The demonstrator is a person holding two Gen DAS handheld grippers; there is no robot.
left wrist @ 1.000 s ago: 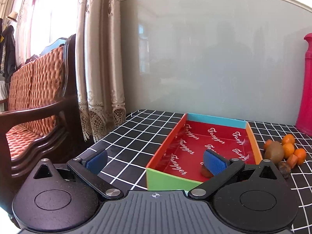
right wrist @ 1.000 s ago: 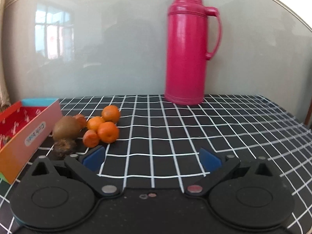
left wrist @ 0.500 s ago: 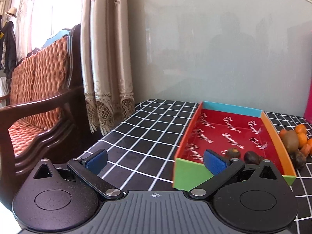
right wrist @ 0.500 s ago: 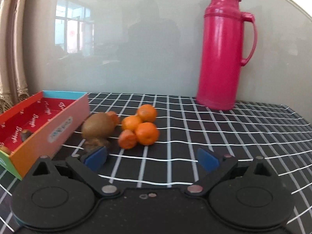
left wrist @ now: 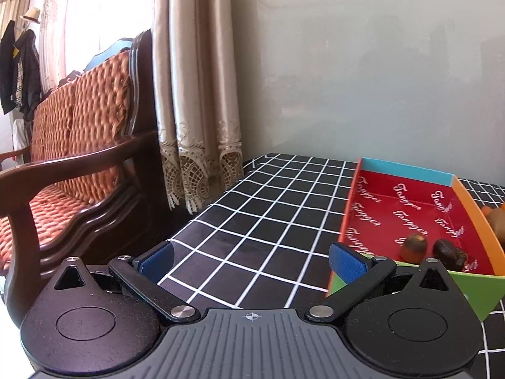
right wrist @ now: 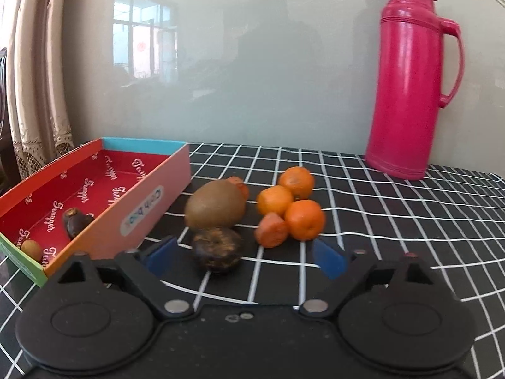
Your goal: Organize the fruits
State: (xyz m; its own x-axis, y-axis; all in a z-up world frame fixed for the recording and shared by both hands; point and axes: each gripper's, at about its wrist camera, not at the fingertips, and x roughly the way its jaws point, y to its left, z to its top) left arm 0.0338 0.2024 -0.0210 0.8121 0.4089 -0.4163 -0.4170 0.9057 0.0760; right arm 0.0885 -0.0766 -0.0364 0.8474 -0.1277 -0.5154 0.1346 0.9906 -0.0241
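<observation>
A colourful cardboard tray with a red floor (right wrist: pixel 148 199) (left wrist: pixel 464 202) lies on the checked tablecloth and holds two small dark fruits (left wrist: pixel 448 253) (right wrist: pixel 75 221) and a small brownish one (left wrist: pixel 412 247) (right wrist: pixel 31 249). Right of the tray lie a kiwi (right wrist: pixel 216 207), a dark round fruit (right wrist: pixel 217 248) and several small oranges (right wrist: pixel 304 219). My right gripper (right wrist: pixel 244 256) is open and empty, its jaws on either side of the dark fruit just in front of it. My left gripper (left wrist: pixel 251 262) is open and empty over the cloth, left of the tray.
A tall pink thermos (right wrist: pixel 410 75) stands at the back right against the grey wall. A wooden sofa with orange cushions (left wrist: pixel 72 170) and a curtain (left wrist: pixel 195 94) stand beyond the table's left edge. The black checked tablecloth (left wrist: pixel 268 221) covers the table.
My left gripper has swung left, so the tray has slid to the right of its view. My right gripper has moved closer to the fruit pile and turned left; the dark fruit now lies between its jaws.
</observation>
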